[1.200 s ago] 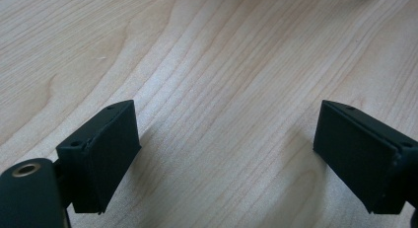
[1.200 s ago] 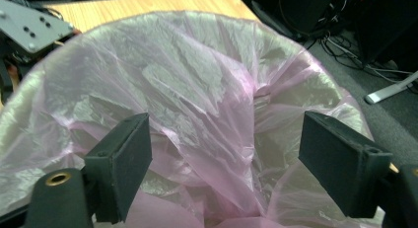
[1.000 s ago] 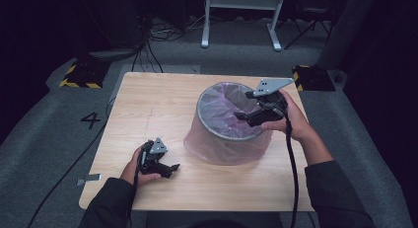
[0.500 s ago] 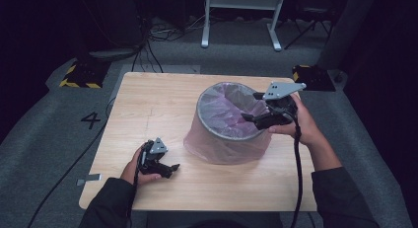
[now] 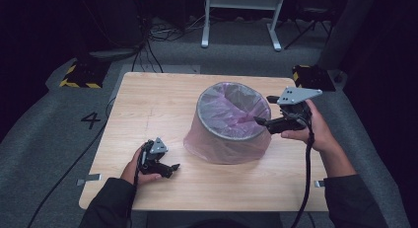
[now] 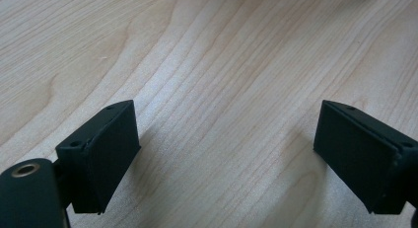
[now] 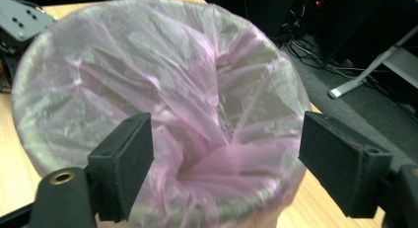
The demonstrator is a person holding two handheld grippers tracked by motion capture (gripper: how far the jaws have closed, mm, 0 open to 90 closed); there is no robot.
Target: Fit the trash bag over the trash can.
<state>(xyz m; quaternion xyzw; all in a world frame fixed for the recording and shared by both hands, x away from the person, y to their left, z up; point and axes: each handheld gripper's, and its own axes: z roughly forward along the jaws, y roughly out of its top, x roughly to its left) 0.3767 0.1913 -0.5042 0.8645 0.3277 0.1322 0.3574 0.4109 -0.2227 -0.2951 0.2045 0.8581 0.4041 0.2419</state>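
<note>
On a wooden table (image 5: 148, 104) in a dark room, a pink bag (image 5: 231, 114) already lines the bin (image 5: 224, 139) at centre; the right gripper (image 5: 261, 122), jaws spread, hovers at its right rim, the left gripper (image 5: 172, 167) rests spread nearby; tidying seemingly remains.

A light wooden table (image 5: 162, 104) stands on grey carpet, its grain running lengthwise. Toward the right half of the top sits a round bin (image 5: 229, 139) lined with a pink plastic bag (image 5: 236, 112), whose skirt drapes down to the wood. Near the front edge, left of centre, the left gripper (image 5: 170, 168) rests on the tabletop in a hand, its jaws apart over bare wood.
</note>
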